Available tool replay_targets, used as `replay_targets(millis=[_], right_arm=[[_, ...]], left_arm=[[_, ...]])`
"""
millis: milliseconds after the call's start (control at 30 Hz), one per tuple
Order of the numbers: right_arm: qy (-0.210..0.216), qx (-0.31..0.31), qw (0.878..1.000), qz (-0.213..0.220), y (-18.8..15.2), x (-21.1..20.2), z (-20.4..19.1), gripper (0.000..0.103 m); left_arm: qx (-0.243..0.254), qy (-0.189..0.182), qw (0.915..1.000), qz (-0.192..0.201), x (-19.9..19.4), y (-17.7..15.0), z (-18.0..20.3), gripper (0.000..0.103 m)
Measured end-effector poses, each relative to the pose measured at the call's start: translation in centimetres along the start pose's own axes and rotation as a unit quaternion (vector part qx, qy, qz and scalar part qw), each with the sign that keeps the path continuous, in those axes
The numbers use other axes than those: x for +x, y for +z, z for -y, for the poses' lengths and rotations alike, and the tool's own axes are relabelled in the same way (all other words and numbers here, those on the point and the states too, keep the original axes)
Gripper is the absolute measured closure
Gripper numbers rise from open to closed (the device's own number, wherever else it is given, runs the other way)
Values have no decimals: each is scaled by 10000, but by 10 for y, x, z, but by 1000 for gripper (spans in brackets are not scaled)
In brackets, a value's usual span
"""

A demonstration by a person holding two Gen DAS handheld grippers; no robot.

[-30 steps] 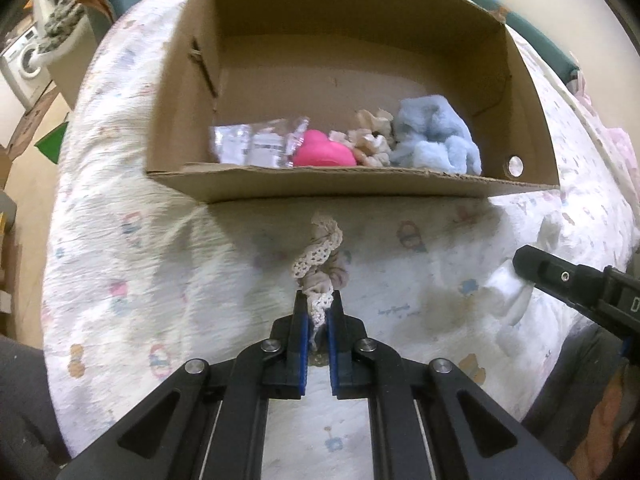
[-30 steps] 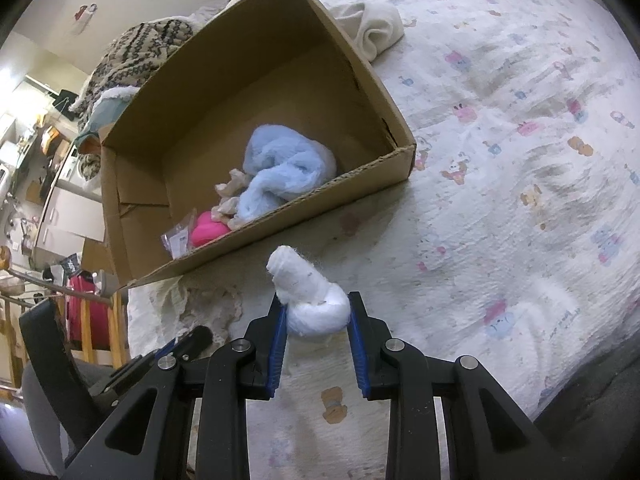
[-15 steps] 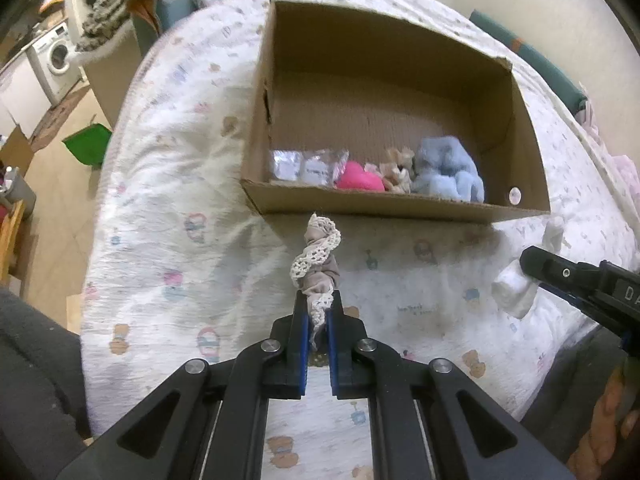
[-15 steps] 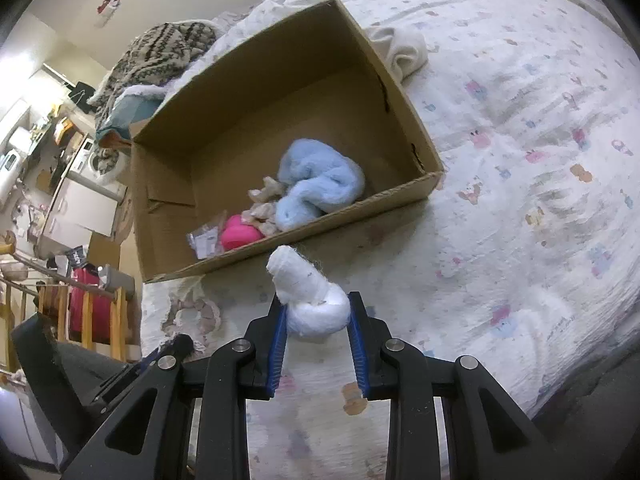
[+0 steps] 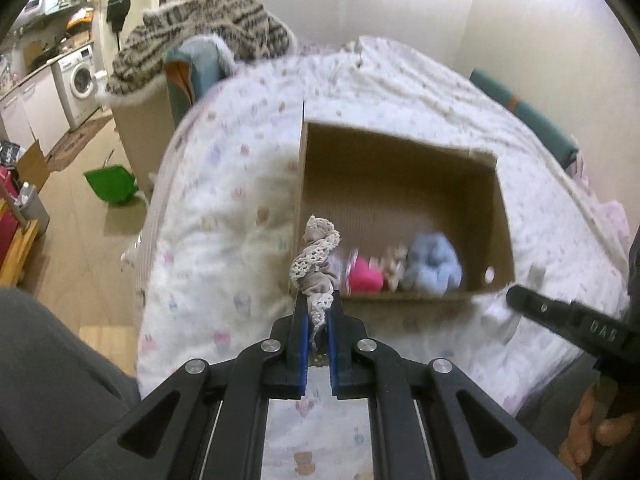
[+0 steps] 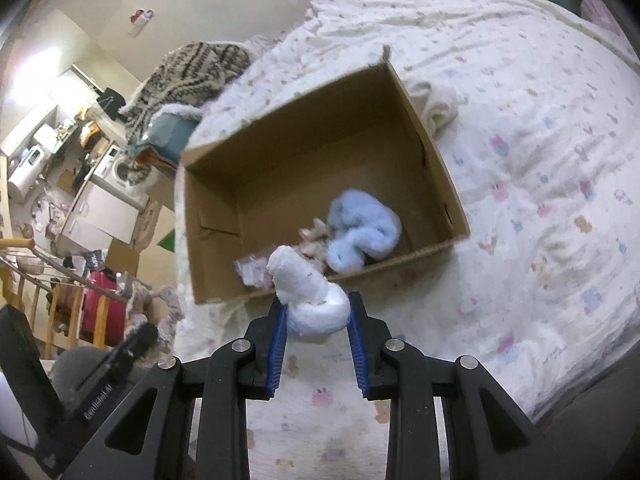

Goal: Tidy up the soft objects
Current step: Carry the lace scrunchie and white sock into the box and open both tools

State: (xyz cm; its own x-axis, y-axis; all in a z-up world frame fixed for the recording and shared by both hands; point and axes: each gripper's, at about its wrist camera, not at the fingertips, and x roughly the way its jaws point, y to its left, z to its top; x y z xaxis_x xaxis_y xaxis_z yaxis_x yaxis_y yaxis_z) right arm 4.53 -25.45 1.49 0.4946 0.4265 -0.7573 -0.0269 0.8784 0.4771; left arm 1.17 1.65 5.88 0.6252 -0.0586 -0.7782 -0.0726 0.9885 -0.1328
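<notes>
A bed (image 5: 224, 216) under a white quilt printed with small pastel figures fills a cream-walled room (image 5: 360, 4), beside a wood floor (image 5: 80, 232) with a green bin (image 5: 114, 184), a washing machine (image 5: 80, 80) and white cabinets (image 5: 36, 112) beyond.

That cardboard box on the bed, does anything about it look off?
The cardboard box looks sound and sits flat. Its contents are bunched along one wall: blue plush, pink item, leaving the rest bare. One cream cloth lies outside.
</notes>
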Motion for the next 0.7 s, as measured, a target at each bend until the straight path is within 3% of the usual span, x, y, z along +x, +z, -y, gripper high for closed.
replay_targets(millis=[367,700], right_arm=[[46,-210,9994,267,38,-9,-4,72],[-86,-214,9996,188,67,18,12,72]], left_arm=[[280,-270,9986,363,-4,52,17,96],[533,-404,9978,4,45,66,29,96]])
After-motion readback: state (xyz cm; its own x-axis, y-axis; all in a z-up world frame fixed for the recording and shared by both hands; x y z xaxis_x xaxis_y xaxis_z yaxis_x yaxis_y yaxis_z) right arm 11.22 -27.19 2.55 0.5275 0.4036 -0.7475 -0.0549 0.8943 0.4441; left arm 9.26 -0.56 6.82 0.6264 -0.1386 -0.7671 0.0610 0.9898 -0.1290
